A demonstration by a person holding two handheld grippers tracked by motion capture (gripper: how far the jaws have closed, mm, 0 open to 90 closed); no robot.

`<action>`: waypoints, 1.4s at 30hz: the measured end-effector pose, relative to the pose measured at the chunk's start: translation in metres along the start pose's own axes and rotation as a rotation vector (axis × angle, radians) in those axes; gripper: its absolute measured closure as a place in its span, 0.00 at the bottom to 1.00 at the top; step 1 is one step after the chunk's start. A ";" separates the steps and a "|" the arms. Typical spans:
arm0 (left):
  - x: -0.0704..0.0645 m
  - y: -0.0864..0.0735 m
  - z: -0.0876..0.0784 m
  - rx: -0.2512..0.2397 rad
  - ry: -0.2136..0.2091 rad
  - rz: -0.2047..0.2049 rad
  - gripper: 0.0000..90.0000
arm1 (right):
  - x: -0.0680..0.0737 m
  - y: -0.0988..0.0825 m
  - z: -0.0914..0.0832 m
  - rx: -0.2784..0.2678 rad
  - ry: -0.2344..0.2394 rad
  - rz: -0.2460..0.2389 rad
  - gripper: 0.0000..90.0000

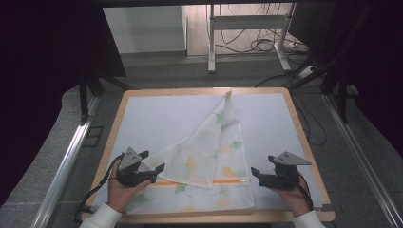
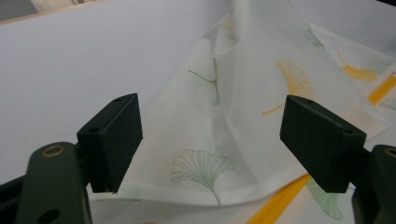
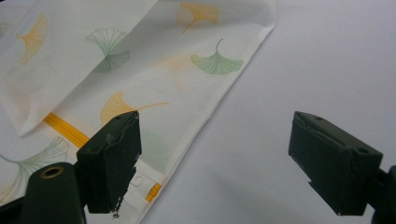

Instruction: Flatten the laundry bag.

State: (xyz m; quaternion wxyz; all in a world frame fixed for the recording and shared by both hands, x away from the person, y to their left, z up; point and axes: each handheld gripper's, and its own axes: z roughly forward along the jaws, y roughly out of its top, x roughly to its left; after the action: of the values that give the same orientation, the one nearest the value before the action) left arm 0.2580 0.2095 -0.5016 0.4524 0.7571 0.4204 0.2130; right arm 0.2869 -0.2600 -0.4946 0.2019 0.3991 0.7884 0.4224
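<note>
Nearest the person, the 2 hands rest at the front edge of the tabletop [image 1: 304,142], each holding a gripper. The left gripper [image 1: 153,161] has its jaws spread wide with nothing pinched; in the left gripper view the hemmed corner of the cloth [image 2: 243,121] lies between and just below them, untouched by the pads. The right gripper [image 1: 255,174] also stands wide open and empty, just beside the cloth's right hem; in the right gripper view its left jaw overlaps the hem near the orange zipper [image 3: 65,129], while the other jaw hangs over the bare white mat [image 3: 327,60].

The cloth, a thin white bag printed with ginkgo leaves, lies on the front half of the mat. Its lower part is flat, the zipper running across it, and a large flap is folded over diagonally so that its tip [image 1: 229,94] reaches the far edge of the tabletop.

The step in hand looks like taking hold of the folded layer to carry the fold on or smooth it. To do it well, each gripper should come down low and close on the hem itself, where the fabric is thickest, catching only the top layer. The 2 should then lift and move together, keeping the edge taut so that the thin fabric does not bunch or drag the lower layer along.
</note>
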 end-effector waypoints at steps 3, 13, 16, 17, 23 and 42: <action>0.001 0.000 0.002 0.016 0.001 -0.005 0.23 | -0.001 -0.001 0.001 0.002 0.012 0.002 0.19; -0.001 -0.002 0.001 0.032 0.014 0.025 0.21 | 0.000 0.001 -0.005 -0.025 0.018 0.016 0.33; -0.002 -0.001 -0.002 0.011 -0.002 0.015 0.21 | 0.001 0.002 -0.008 -0.036 0.031 0.025 0.40; -0.002 -0.001 -0.002 0.011 -0.002 0.015 0.21 | 0.001 0.002 -0.008 -0.036 0.031 0.025 0.40; 0.000 -0.002 0.000 0.012 0.024 0.023 0.20 | 0.004 0.002 -0.005 -0.002 0.100 -0.013 0.60; -0.027 0.006 0.002 0.029 -0.033 0.082 0.23 | 0.012 0.000 -0.001 0.037 0.159 -0.054 0.99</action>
State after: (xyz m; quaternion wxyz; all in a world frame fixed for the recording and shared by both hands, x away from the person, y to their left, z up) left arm 0.2473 0.1849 -0.4960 0.4392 0.7835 0.3847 0.2125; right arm 0.2788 -0.2506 -0.4933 0.1425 0.3466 0.8200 0.4327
